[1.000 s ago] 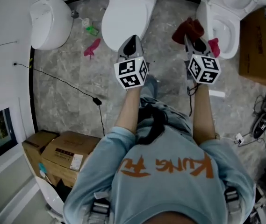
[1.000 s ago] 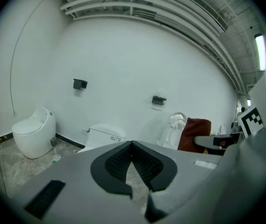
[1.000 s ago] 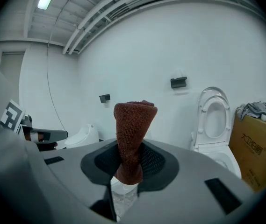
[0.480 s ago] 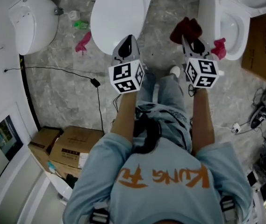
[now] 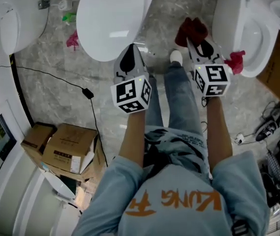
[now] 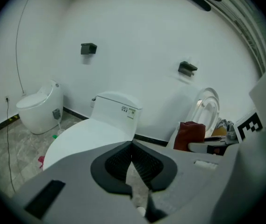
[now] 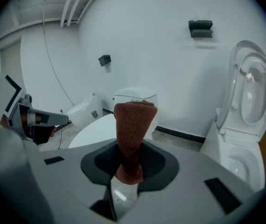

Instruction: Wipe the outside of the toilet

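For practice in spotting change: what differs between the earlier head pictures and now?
The person's shoe has stepped forward between the closed toilet and the open toilet. Unchanged: right gripper shut on the red cloth, left gripper shut, empty.

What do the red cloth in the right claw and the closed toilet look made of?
Red cloth: looks like terry or microfibre, matte, with a nubby knit texture; exact fibre unclear.
Closed toilet: hard glossy white with a light reflection on the lid; probably glazed ceramic, lid possibly plastic.
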Demonstrator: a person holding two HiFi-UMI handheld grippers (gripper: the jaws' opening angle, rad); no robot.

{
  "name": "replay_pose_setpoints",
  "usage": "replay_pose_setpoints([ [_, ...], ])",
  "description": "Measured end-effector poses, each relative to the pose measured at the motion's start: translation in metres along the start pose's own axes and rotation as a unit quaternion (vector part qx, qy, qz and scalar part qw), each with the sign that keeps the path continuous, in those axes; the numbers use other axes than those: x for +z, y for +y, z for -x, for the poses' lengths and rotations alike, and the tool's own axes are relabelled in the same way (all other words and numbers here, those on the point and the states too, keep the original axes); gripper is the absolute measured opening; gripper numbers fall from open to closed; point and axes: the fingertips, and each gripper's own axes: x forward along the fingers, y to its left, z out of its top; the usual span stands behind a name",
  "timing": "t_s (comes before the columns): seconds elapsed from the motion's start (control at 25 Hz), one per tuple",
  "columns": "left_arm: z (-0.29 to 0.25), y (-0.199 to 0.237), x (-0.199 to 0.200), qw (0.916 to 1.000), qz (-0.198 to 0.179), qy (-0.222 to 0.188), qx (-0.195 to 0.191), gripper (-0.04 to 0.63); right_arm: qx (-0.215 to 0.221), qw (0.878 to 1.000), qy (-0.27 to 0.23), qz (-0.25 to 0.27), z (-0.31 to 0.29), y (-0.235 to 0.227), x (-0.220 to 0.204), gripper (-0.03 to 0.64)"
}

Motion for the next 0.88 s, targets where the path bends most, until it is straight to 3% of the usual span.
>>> replay_pose_setpoints([
  [0.48,-0.057,0.037,-0.054,0.9962,0.062,-0.005,0.062,-0.008,0.078,0.993,0.053,0.068,-0.102,0.011,-0.051,0.092],
  [0.88,-0.076,0.053,-0.095,0.9908,0.091,-0.001,0.101,-0.008,0.105,0.985,0.07,0.122,-0.171,0.02,-0.087,0.092],
])
